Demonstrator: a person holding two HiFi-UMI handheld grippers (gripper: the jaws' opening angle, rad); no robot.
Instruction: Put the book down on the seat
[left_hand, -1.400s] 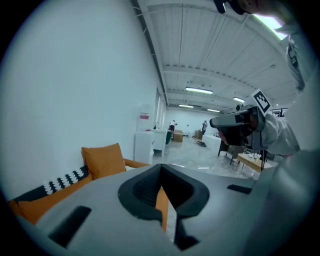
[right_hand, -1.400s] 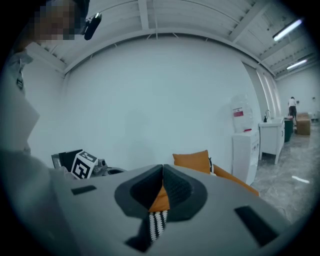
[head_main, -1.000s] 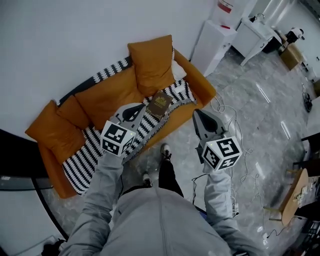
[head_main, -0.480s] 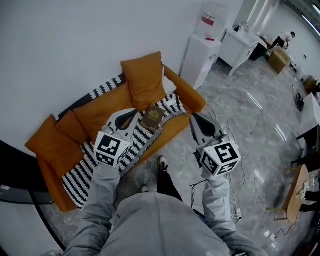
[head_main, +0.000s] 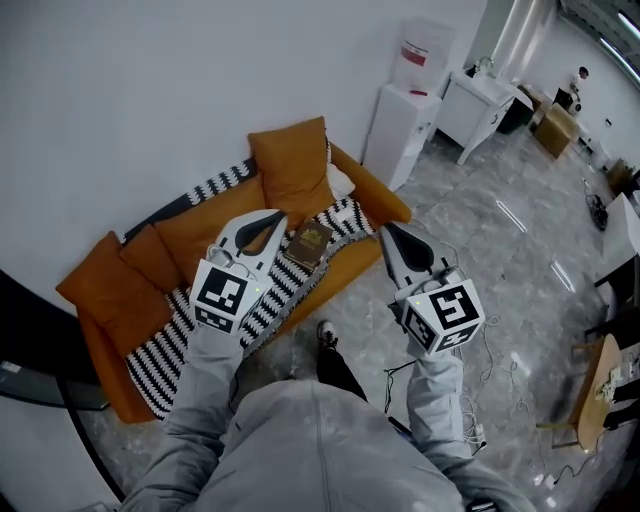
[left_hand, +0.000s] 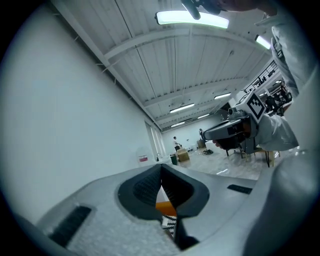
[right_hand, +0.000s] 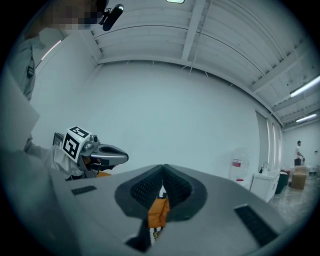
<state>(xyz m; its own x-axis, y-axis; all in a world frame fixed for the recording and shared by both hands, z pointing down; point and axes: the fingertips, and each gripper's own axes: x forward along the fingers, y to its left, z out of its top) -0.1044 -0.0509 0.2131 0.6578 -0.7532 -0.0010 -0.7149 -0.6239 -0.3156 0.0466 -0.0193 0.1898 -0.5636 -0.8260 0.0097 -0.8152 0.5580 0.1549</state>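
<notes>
Book (head_main: 309, 243) lies flat on the striped blanket (head_main: 262, 300) on the sofa (head_main: 110, 300) seat, long axis running from backrest to front edge. Left gripper (head_main: 273, 214) and right gripper (head_main: 386, 229) are both pinched closed and empty. In the head view the book sits between the tips, nearer the left.

A white water dispenser (head_main: 402, 120) stands at one o'clock against the wall (head_main: 150, 90), with a white desk (head_main: 482, 103) just beside it toward two. Cables (head_main: 487, 330) trail across the grey marble floor (head_main: 520, 240) at four o'clock, near a wooden table (head_main: 590, 390).
</notes>
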